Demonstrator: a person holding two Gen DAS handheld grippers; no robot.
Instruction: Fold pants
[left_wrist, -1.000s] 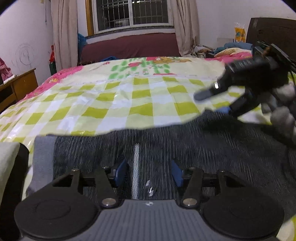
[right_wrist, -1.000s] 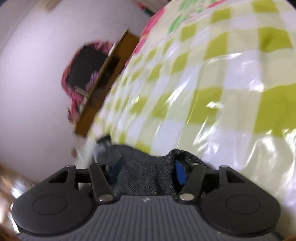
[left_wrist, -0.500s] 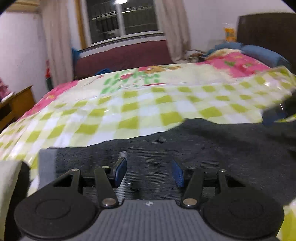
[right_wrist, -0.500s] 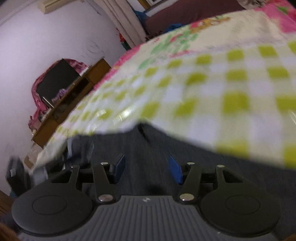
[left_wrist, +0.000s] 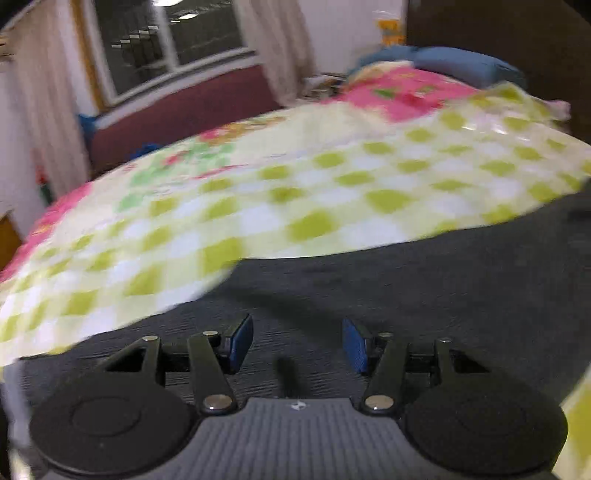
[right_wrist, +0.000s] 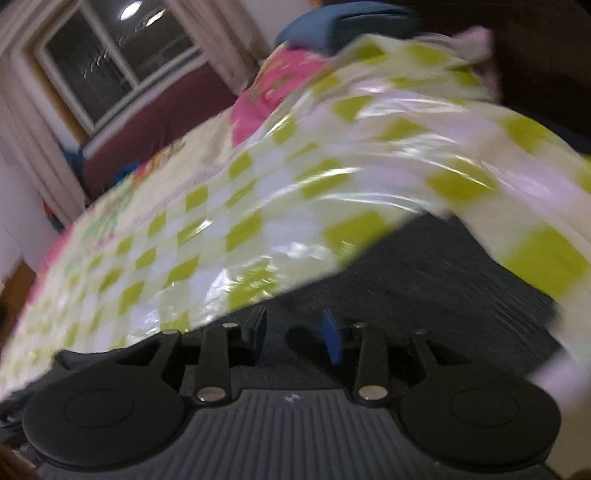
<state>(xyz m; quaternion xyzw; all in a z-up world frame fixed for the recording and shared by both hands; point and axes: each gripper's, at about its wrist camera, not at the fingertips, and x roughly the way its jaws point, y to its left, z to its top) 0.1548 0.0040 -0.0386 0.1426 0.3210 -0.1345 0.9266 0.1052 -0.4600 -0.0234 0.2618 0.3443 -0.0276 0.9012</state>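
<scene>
Both grippers, left (left_wrist: 297, 343) and right (right_wrist: 293, 338), hover with fingers spread apart over dark pants (left_wrist: 424, 288).

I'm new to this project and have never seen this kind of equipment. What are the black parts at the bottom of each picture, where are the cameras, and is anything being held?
There is no robot here: a person holds a two-finger gripper in each hand, and each one carries a wide-angle camera looking forward along its fingers. One picture shows the left gripper, the other the right gripper; the black parts are their bodies, with blue pads at the tips. Both look over dark grey pants lying on a green-and-white checked bedspread. Both grippers are open, fingers apart above the fabric, and hold nothing. The pictures are blurred, so finer detail cannot be made out.
</scene>
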